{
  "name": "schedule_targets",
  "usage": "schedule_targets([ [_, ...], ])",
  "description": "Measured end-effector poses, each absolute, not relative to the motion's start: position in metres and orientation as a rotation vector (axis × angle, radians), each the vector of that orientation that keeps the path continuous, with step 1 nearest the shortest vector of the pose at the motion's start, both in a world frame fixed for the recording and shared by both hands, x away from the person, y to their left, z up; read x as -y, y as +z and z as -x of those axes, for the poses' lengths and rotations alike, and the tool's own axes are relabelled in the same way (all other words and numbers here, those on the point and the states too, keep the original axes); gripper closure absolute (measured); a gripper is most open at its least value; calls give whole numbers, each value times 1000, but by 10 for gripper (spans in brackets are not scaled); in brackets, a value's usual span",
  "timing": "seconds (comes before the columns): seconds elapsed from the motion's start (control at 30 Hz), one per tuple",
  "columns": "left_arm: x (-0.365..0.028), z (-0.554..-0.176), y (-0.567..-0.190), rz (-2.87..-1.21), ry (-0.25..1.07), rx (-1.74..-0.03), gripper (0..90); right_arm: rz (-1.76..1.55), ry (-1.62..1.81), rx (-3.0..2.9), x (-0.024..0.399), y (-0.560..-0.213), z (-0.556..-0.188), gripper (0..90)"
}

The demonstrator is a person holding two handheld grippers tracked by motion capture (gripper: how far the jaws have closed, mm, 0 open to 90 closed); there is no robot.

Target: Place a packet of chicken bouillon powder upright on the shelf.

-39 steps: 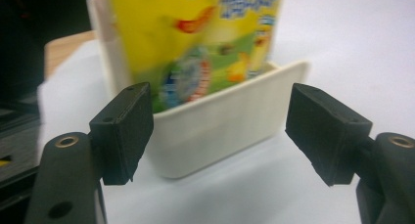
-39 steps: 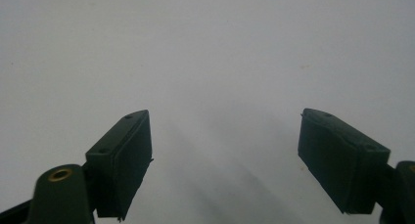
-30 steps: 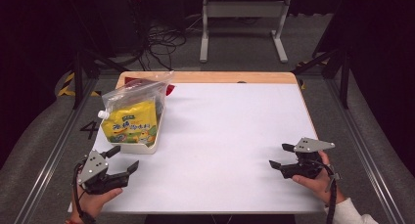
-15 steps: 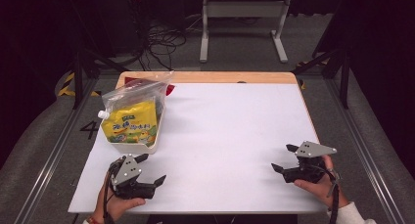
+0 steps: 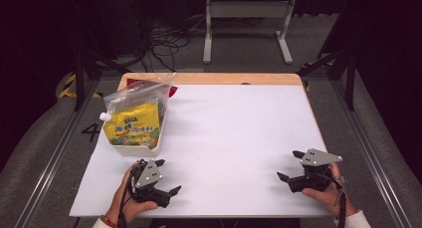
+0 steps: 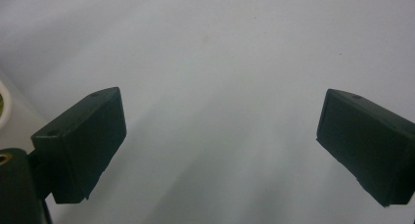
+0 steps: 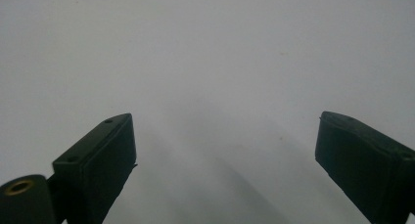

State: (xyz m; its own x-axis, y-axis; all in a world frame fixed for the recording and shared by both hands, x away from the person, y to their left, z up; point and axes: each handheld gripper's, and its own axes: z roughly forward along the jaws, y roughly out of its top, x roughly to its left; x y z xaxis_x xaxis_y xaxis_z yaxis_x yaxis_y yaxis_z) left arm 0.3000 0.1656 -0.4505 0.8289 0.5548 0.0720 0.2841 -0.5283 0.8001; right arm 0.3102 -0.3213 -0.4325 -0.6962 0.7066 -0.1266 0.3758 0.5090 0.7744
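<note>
Hidden: yellow printed pouch (image 5: 133,129) inside clear plastic zip bag (image 5: 140,94) on white tray (image 5: 130,149); its print is unreadable.
Place: white desk (image 5: 234,138), left edge, far half.
Left gripper (image 5: 167,177): near-left corner, jaws just spreading, released, empty.
Right gripper (image 5: 290,165): near-right corner, jaws just spreading, empty.

Bagged pouch (image 5: 133,123) in a tray (image 5: 130,149) at the desk's (image 5: 234,138) far left. Left gripper (image 5: 166,177) just before it at the near edge. Right gripper (image 5: 290,166) well apart, near right.

The left gripper (image 6: 220,145) has just been opening — jaws wide apart, nothing between them. Beneath lies the white tabletop (image 6: 220,48) — bare.
</note>
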Motion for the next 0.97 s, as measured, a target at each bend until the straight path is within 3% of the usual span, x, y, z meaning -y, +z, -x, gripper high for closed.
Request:
schedule_targets([
  [0.97, -173, -310, -451, -2160, 411, -654, 56, -862, 1017, -2346, 320, -437, -308, 81],
])
